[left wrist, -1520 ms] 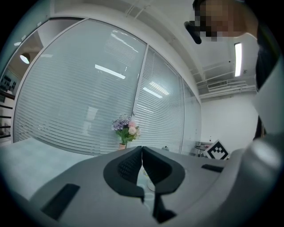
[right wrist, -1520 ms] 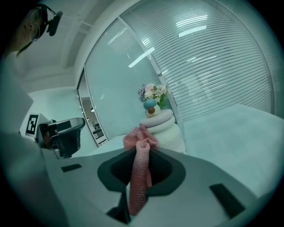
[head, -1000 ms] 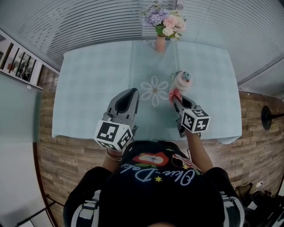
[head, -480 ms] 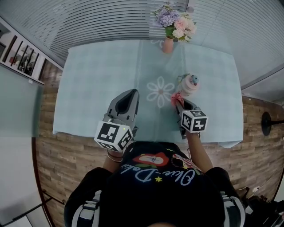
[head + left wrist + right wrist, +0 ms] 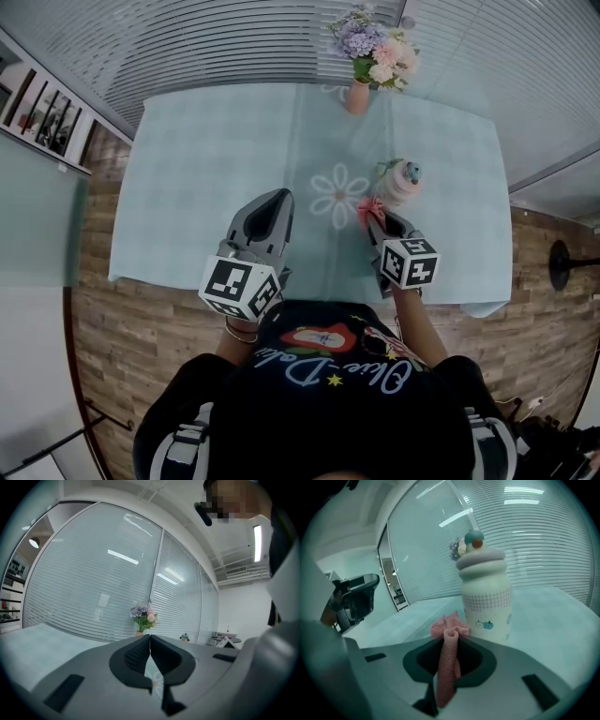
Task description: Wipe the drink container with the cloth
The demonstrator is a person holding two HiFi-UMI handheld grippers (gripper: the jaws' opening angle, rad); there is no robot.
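Right tongs (image 5: 375,217) slightly back, tight on one cloth (image 5: 448,660) near one drink container (image 5: 485,599); left tongs (image 5: 150,645) together, empty.

Drink container (image 5: 401,180) on table (image 5: 206,169), before vase (image 5: 357,97)

Pink waffle-knit cloth (image 5: 446,667), smooth plastic drink container (image 5: 487,606), matt grey right tool (image 5: 449,637), woven tablecloth (image 5: 206,187), wood-plank floor (image 5: 141,328)
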